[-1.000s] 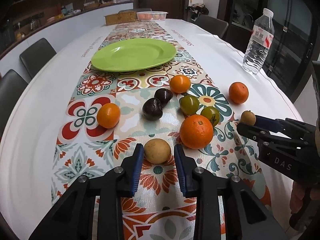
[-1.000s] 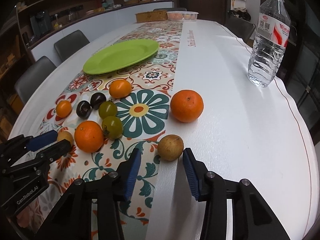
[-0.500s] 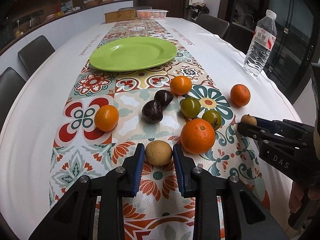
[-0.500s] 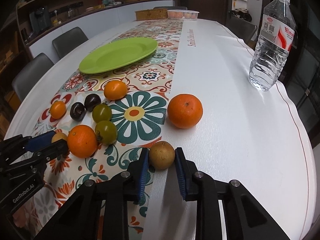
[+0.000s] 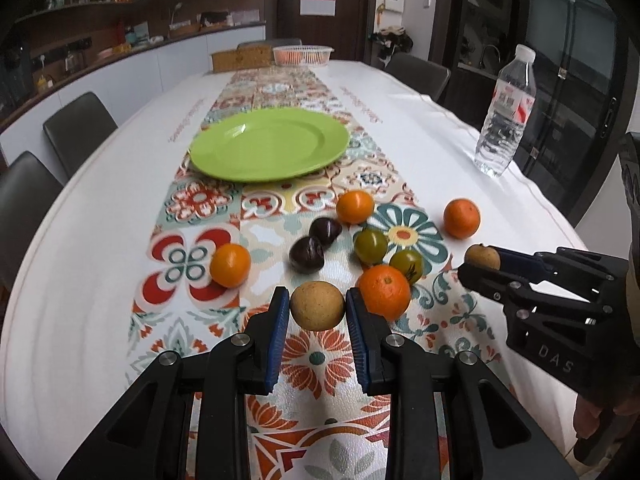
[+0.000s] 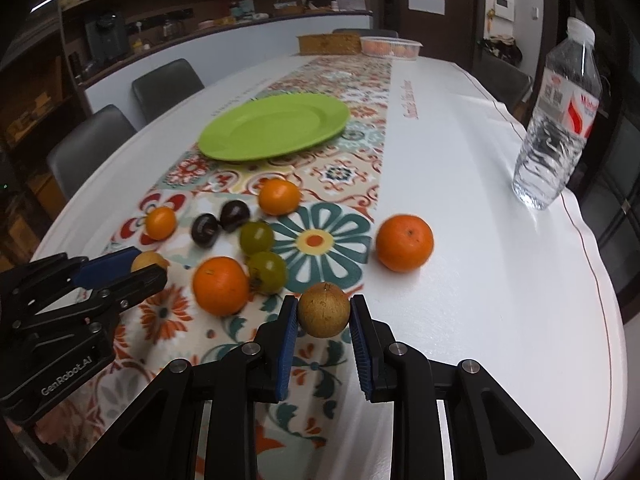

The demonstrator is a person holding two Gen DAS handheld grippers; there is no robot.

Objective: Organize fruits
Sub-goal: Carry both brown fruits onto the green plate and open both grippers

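My left gripper (image 5: 317,306) is shut on a tan round fruit (image 5: 317,305) and holds it above the patterned runner. My right gripper (image 6: 324,312) is shut on a second tan round fruit (image 6: 324,310), also lifted; it shows in the left wrist view (image 5: 482,257). On the runner lie oranges (image 5: 384,291) (image 5: 230,265) (image 5: 355,206), two dark plums (image 5: 307,254) and two green tomatoes (image 5: 371,246). Another orange (image 6: 405,243) sits on the white cloth. An empty green plate (image 5: 268,143) lies farther back.
A water bottle (image 6: 558,136) stands at the right of the table. A white basket (image 5: 303,55) and a brown box (image 5: 241,59) are at the far end. Grey chairs (image 5: 78,130) line the table's sides.
Both grippers closed on their tan fruits and lifted them off the table. Both views rose and tilted a little.
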